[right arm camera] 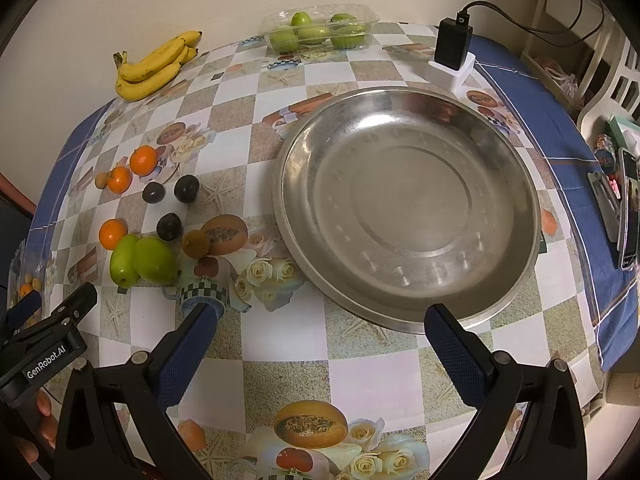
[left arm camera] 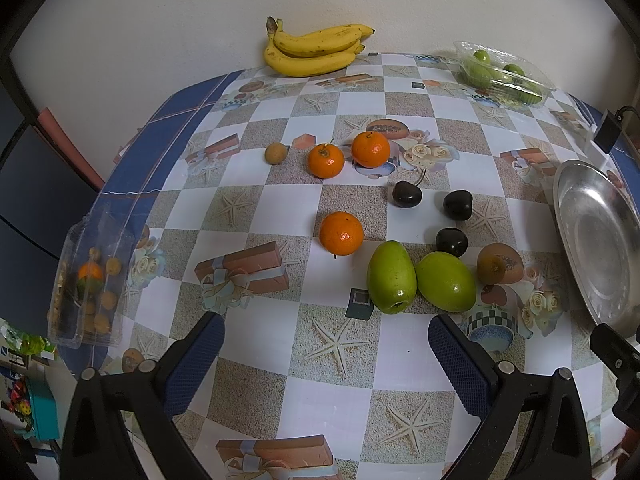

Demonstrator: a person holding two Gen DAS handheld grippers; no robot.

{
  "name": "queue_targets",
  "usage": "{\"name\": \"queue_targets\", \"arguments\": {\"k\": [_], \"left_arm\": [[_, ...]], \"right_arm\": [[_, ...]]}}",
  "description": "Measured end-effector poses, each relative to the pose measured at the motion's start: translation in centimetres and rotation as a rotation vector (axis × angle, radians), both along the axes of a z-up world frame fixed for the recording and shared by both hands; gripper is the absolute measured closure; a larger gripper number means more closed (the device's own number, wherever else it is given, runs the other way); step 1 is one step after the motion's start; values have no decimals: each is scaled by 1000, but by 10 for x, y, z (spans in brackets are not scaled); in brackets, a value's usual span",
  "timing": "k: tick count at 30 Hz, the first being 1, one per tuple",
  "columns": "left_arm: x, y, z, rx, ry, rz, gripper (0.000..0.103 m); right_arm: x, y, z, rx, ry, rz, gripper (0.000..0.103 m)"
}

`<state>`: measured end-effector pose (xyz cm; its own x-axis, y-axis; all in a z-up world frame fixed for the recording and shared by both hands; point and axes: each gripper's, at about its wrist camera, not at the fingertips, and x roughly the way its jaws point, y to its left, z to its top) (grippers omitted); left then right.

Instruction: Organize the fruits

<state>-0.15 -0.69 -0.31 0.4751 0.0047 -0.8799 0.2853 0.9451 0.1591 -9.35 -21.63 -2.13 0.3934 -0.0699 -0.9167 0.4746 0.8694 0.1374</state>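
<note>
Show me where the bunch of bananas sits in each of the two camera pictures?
Left wrist view: the bananas lie top centre, at the table's far edge by the wall.
Right wrist view: the bananas lie upper left, by the wall.
Shared landmark: the steel plate, right of the loose fruit.

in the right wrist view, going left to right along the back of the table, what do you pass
bananas → clear tray of green fruit → black charger
</note>
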Motion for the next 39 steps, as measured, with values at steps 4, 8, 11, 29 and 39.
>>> {"name": "queue_targets", "arguments": {"k": [4,8,11,29,39], "left_arm": [[0,0,0,0,0,0,0],[0,0,0,0,1,1,0],[0,0,0,0,1,0,0],[0,0,1,-5,2,3,0],[9,14,2,-74,-26,64,0]], "right_arm": [[0,0,0,2,0,-2,0],[0,0,0,2,0,-1,0],[0,0,0,3,-1,-1,0],[1,1,1,6,-1,2,0],[9,7,3,23,-17,40,0]]}}
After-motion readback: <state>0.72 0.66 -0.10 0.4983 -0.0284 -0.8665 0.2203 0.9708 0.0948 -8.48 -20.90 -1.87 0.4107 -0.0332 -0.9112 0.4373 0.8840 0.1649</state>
